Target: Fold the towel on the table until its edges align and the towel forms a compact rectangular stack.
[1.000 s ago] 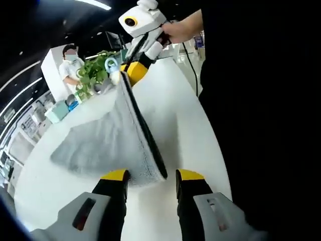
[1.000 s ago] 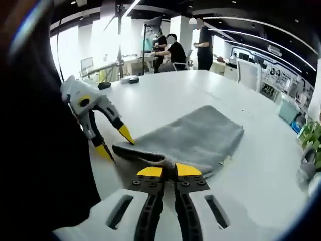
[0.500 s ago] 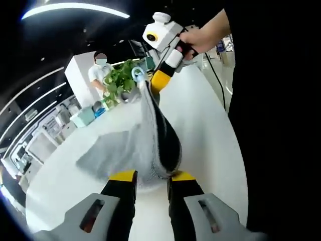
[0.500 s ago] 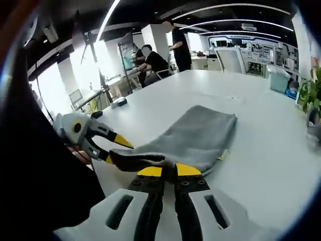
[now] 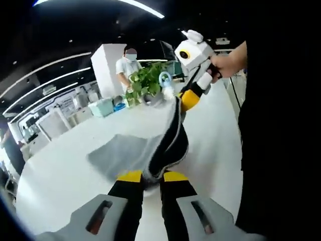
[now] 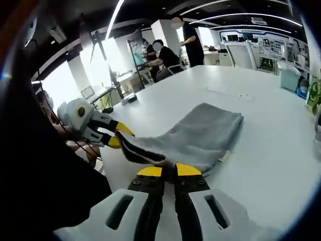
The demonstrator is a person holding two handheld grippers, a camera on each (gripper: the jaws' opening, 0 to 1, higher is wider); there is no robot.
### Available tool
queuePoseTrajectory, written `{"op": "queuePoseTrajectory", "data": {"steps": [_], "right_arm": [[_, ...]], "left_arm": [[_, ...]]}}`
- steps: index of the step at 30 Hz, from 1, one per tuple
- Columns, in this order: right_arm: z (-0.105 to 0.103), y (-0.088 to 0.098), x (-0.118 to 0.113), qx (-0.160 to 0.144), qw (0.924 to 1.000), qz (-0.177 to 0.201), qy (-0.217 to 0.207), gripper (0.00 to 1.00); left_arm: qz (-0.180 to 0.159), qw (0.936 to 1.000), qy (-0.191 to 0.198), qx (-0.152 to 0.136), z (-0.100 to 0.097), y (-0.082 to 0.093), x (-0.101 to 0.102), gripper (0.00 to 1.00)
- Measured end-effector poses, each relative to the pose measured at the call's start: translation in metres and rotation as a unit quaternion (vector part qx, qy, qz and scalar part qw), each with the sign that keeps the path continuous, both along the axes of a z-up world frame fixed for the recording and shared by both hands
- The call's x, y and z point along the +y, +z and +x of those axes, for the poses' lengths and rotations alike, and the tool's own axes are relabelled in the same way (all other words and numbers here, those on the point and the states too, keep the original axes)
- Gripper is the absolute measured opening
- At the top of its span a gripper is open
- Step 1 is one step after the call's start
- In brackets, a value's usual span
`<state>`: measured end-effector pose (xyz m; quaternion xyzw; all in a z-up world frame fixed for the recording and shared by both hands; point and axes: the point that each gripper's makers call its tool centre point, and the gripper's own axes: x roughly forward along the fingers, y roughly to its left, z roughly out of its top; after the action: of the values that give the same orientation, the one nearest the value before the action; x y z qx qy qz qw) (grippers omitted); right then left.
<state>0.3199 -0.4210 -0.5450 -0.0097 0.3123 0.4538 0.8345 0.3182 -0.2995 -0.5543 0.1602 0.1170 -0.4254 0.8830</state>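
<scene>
The grey towel [image 5: 133, 150] lies partly on the white bench [image 5: 60, 175], with 1 end lifted off it and strung between the 2 grippers. In the left gripper view, the left gripper [image 5: 150, 176] has its yellow-tipped fingers [image 5: 129, 176] clenched on a bunched corner of the towel, close to the near edge of the bench. From there a dark-edged fold of cloth rises to the right gripper [image 5: 181, 100], which a hand [image 5: 228, 63] holds above the bench; its yellow fingers grasp the far end of that raised edge. The rest of the towel spreads flat on the bench to the left of the raised fold.

Beyond the towel, near the far edge of the bench, stands a green potted plant [image 5: 145, 83], with a teal box [image 5: 103, 106] beside it. A person in a white top [image 5: 128, 68] stands behind the plant.

In the right gripper view, the right gripper [image 6: 169, 170] has its fingers [image 6: 150, 171] pressed together on the near corner of the towel [image 6: 200, 135]. The cloth stretches leftward in a sagging band to the left gripper [image 6: 116, 135], whose yellow fingers grip the other corner, just off the bench edge. The main body of the towel lies flat on the bench [image 6: 271, 155], running away toward its middle. A small pale tag [image 6: 223, 157] shows at the towel's right edge. At another desk in the background, 1 person in dark clothes [image 6: 165, 57] sits and another [image 6: 193, 40] stands.
</scene>
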Motion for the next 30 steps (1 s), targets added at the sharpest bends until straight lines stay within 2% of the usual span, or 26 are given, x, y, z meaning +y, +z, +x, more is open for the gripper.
{"op": "queuePoseTrajectory", "data": {"steps": [1,4,6,9,10,12,16,19,20,22,23,30], "right_arm": [[-0.001,0.001,0.0,-0.001,1.0,0.004,0.005,0.04],[-0.007,0.003,-0.001,-0.014,0.9991,0.012,0.038,0.04],[-0.009,0.003,-0.004,-0.008,0.9991,0.016,0.039,0.04],[-0.013,0.012,-0.004,-0.007,0.9978,0.044,0.049,0.04],[-0.013,0.013,-0.004,-0.006,0.9975,0.047,0.052,0.04],[-0.014,0.017,-0.006,-0.005,0.9969,0.052,0.059,0.04],[-0.009,0.039,-0.008,-0.013,0.9943,0.098,0.04,0.04],[-0.006,0.051,-0.013,-0.014,0.9917,0.124,0.028,0.04],[-0.006,0.054,-0.014,-0.016,0.9912,0.129,0.027,0.04],[-0.005,0.059,-0.017,-0.024,0.9907,0.13,0.031,0.04],[-0.005,0.061,-0.017,-0.024,0.9905,0.131,0.033,0.04],[-0.001,0.075,-0.017,-0.037,0.99,0.129,0.044,0.04]], "left_arm": [[-0.014,0.9999,0.006,0.005,0.002,0.006,0.001,0.1],[-0.011,0.9999,0.004,0.006,0.003,0.011,0.001,0.08],[-0.024,0.9991,0.001,0.034,0.001,0.011,-0.001,0.07],[-0.014,0.9991,-0.015,0.037,-0.003,0.017,-0.002,0.07],[-0.018,0.9986,-0.014,0.048,-0.005,0.02,-0.001,0.07],[-0.048,0.9961,-0.01,0.073,-0.008,0.026,-0.003,0.07],[-0.027,0.9977,-0.032,0.054,-0.01,0.045,-0.007,0.07],[-0.062,0.9959,-0.033,0.057,-0.004,0.065,-0.011,0.07],[-0.064,0.9958,-0.033,0.057,-0.004,0.067,-0.011,0.07],[-0.071,0.9957,-0.031,0.051,0.0,0.074,-0.011,0.06],[-0.063,0.9971,-0.027,0.034,0.003,0.078,-0.012,0.06],[-0.073,0.9955,-0.039,0.046,-0.002,0.09,-0.017,0.06]]}}
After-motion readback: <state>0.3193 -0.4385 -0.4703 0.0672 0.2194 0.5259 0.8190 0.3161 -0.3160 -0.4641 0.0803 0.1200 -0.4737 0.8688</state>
